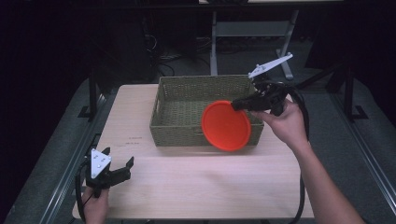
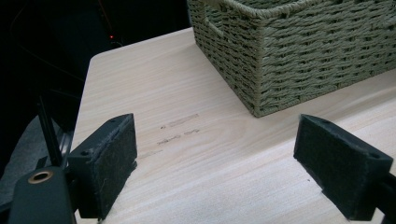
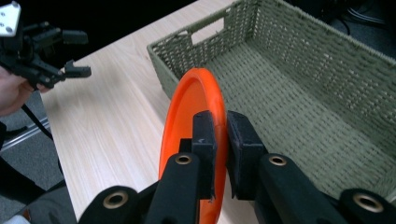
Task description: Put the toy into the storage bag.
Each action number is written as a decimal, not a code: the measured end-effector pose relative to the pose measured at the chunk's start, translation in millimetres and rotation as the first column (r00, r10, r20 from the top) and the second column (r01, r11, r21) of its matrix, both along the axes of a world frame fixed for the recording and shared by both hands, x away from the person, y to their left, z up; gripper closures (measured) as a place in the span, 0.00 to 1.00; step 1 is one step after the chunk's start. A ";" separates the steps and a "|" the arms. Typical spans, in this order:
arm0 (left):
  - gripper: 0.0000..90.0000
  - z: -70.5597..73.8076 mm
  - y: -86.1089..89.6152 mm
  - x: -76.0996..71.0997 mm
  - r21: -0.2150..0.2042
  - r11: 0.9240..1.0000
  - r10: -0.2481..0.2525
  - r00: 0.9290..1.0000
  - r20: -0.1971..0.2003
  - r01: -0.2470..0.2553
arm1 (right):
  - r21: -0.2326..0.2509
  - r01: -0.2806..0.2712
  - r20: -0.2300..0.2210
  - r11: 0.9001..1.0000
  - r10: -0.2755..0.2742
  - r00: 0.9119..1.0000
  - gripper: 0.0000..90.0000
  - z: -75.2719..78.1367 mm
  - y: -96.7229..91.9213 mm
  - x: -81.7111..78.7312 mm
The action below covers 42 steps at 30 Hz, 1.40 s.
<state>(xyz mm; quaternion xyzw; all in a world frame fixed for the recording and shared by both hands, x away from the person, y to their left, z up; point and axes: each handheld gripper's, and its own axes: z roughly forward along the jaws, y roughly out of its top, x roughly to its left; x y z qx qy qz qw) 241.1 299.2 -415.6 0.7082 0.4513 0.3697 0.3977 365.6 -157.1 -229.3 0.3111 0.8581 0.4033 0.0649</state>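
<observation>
Orange plate (image 1: 226, 125) held on edge, tilted, its rim pinched betw. the jaws of the right gripper (image 1: 237, 104); plate hangs off the table (image 1: 196, 182), over the basket's (image 1: 180, 130) front wall, w/ gripper at its upper right edge; left gripper (image 1: 119, 163) well apart at table's near left corner, jaws wide, nothing betw. them.

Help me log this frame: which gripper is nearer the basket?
Right. The right gripper hangs over the basket's near right corner, shut on an orange plate. The left gripper sits open, apart from the basket, low by the table's near left corner.
</observation>
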 end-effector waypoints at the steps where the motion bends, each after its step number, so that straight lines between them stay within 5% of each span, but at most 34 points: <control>1: 0.14 0.0 0.0 0.0 0.000 1.000 0.000 1.000 0.000 0.000 | 0.000 0.001 0.000 1.000 -0.001 1.000 0.92 1.8 1.2 1.8; 19: 0.14 0.3 2.5 0.0 -0.007 1.000 0.007 1.000 0.002 -0.007 | 0.019 0.053 0.001 0.998 -0.053 0.999 0.92 33.0 18.9 43.5; 42: 0.14 0.2 3.6 -0.5 -0.007 1.000 0.008 1.000 -0.002 -0.008 | 0.051 0.203 -0.072 0.978 -0.199 0.977 0.92 3.0 13.8 99.5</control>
